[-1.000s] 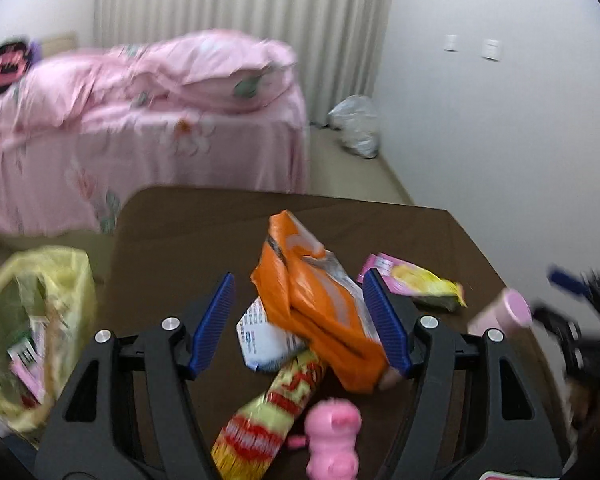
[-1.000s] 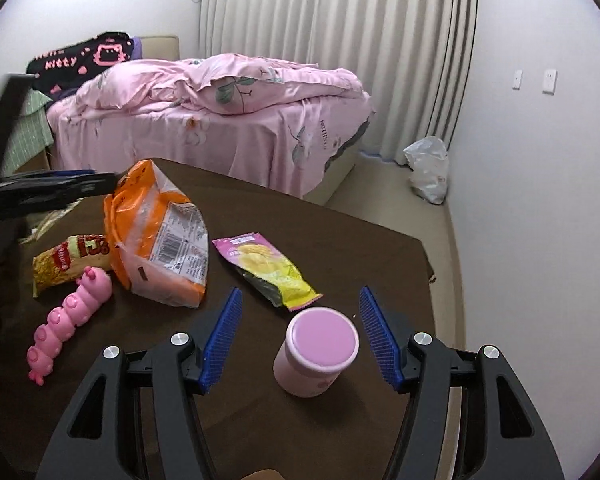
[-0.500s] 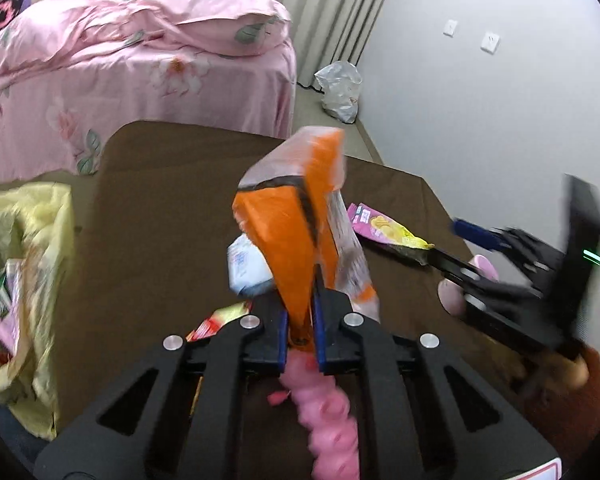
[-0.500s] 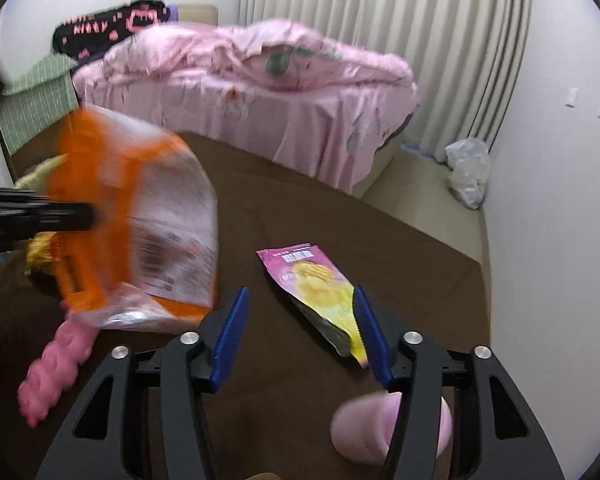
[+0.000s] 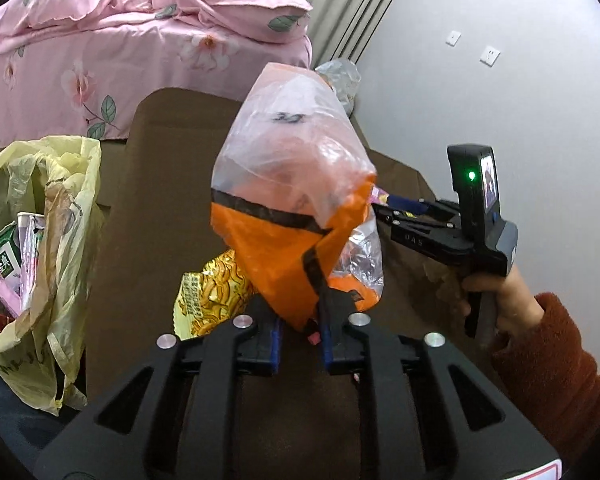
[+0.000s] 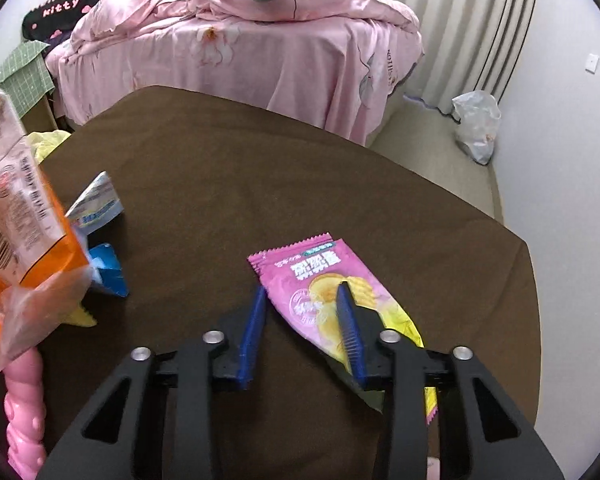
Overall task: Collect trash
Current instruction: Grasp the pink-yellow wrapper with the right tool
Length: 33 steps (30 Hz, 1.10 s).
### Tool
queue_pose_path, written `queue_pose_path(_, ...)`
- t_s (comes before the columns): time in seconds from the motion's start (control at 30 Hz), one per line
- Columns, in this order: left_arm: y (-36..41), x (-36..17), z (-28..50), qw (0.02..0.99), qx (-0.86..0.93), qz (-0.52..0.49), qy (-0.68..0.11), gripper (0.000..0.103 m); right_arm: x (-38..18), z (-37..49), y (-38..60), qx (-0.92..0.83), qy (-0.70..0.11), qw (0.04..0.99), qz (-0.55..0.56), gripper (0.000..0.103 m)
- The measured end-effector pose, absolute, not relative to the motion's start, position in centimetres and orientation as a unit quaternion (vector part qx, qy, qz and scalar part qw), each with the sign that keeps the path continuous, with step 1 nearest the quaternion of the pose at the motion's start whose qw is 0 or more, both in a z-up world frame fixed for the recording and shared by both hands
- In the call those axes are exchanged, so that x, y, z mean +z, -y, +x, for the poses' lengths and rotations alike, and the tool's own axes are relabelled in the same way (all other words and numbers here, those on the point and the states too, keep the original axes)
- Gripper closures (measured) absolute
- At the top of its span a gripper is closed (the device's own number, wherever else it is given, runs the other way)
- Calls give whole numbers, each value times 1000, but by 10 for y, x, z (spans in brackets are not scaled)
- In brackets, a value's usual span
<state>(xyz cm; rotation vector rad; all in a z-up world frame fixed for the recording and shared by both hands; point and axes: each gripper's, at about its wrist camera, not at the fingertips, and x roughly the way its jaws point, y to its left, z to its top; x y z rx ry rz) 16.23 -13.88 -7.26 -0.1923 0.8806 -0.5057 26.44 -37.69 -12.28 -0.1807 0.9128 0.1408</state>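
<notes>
My left gripper (image 5: 298, 322) is shut on the bottom of an orange and clear snack bag (image 5: 292, 208) and holds it upright above the brown table (image 5: 168, 208). The bag also shows at the left edge of the right wrist view (image 6: 16, 208). My right gripper (image 6: 302, 294) is open just above a pink and yellow chip packet (image 6: 320, 280) lying flat on the table; its right finger lies over the packet. The right gripper also shows in the left wrist view (image 5: 396, 204). A yellow trash bag (image 5: 36, 248) with wrappers inside hangs at the table's left side.
A yellow snack packet (image 5: 212, 292) lies under the held bag. A blue and white wrapper (image 6: 96, 204) and a pink caterpillar toy (image 6: 24, 412) lie at the table's left. A pink bed (image 6: 240, 40) stands behind the table. A plastic bag (image 6: 476, 124) sits on the floor by the wall.
My left gripper closed on the orange bag and lifted it off the table. My right gripper moved from the pink cup to over the pink chip packet and narrowed.
</notes>
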Motion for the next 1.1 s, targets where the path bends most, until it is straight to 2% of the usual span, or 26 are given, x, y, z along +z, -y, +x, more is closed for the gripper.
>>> queue_pose_path(0.03,139,-71,161,871,-245,-92,-416,80,-124,261,375,76,-443,889,-85,82)
queue_pose_path(0.1,137,-68,156,874,-249,-93,-408,78,-124,251,372,87,-445,888,-77,83)
queue_pose_path(0.17,136,-66,154,876,-248,-97,-402,78,-125,239,367,108,-448,884,-70,98)
queue_pose_path(0.4,130,-59,150,879,-247,-102,-395,76,-122,198,362,165,-457,873,-39,98)
queue_pose_path(0.5,130,-56,146,881,-246,-104,-390,70,-110,183,364,171,-423,888,-51,98)
queue_pose_path(0.6,133,-50,141,885,-253,-103,-377,64,-98,187,369,122,-385,910,-93,90)
queue_pose_path(0.63,134,-48,139,886,-258,-100,-373,62,-96,192,370,109,-381,912,-107,67)
queue_pose_path(0.67,135,-45,137,887,-261,-97,-368,61,-96,196,371,111,-384,910,-113,52)
queue_pose_path(0.73,137,-40,133,889,-266,-87,-362,60,-98,205,372,129,-398,901,-113,52)
queue_pose_path(0.93,123,-35,134,897,-252,-85,-354,59,-69,209,378,161,-357,917,-80,52)
queue_pose_path(1.03,111,-33,138,902,-234,-108,-346,59,-79,245,391,150,-418,895,-43,52)
queue_pose_path(1.1,105,-30,139,905,-227,-117,-341,58,-94,261,386,137,-453,877,-75,52)
